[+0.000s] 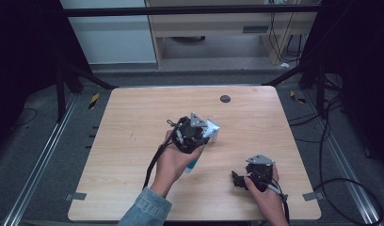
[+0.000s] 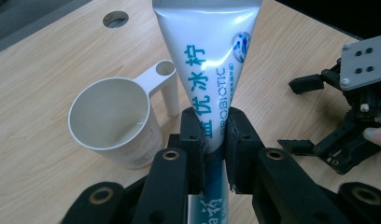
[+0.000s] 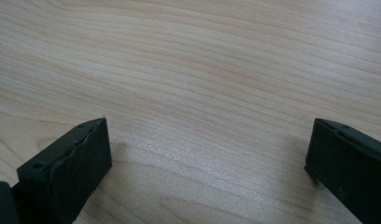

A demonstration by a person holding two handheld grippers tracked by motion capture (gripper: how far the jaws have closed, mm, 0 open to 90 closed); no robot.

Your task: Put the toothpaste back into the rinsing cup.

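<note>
A: High view first?
B: Left gripper (image 1: 203, 133) mid-table (image 1: 133, 117), tube (image 1: 212, 129) poking out past it, teal end near the hand. Cup mostly hidden there. Right gripper (image 1: 237, 179) low on the table at the near right, well apart.

A: Left gripper view?
B: Jaws clamped on the tube (image 2: 212, 70) near its lower part. Long axis runs straight away from the camera, flat crimped end far, teal end back between the jaws. White cup (image 2: 115, 122) just left of the tube, upright, nothing in it, handle toward the tube. Right gripper (image 2: 319, 116) off to the right, jaws apart.

A: Right gripper view?
B: Jaws wide open, gripping nothing, bare wood (image 3: 202, 70) between them.
</note>
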